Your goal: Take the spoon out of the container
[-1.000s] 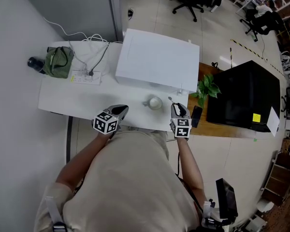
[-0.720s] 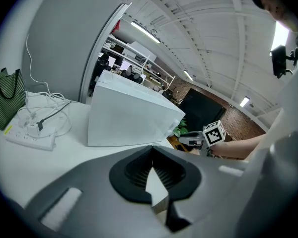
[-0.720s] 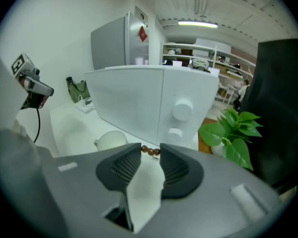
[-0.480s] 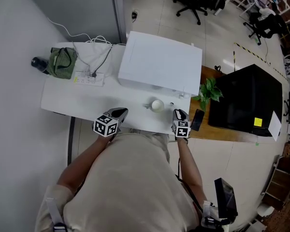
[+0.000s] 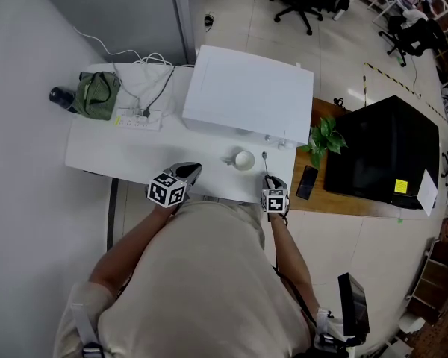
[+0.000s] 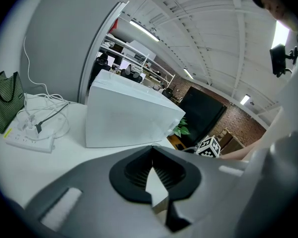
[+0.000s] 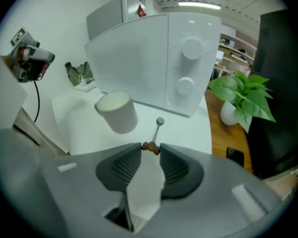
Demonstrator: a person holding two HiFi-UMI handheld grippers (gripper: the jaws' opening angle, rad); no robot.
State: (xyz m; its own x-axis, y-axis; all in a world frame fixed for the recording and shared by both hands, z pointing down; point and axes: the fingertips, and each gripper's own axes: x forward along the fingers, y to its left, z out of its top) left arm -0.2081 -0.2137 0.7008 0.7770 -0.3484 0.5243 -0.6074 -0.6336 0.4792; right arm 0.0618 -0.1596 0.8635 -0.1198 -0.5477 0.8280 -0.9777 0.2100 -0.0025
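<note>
A white cup (image 5: 243, 159) (image 7: 116, 111) stands on the white table (image 5: 134, 155) near its front edge. The thin metal spoon (image 5: 265, 161) (image 7: 158, 128) is outside the cup, just to its right, with its bowl pointing away from me. My right gripper (image 5: 270, 180) (image 7: 150, 147) is shut on the brown end of the spoon's handle. My left gripper (image 5: 190, 172) (image 6: 152, 155) hovers at the table's front edge, left of the cup; its jaws meet with nothing between them.
A large white box-shaped appliance (image 5: 246, 92) fills the table's back right. A power strip (image 5: 138, 119) with cables and a green bag (image 5: 97, 94) lie at the back left. A potted plant (image 5: 325, 136) and a phone (image 5: 308, 181) sit on the wooden stand to the right.
My right gripper has drawn back a little toward the table's front edge with the spoon in it. The left gripper and the cup have stayed put.
</note>
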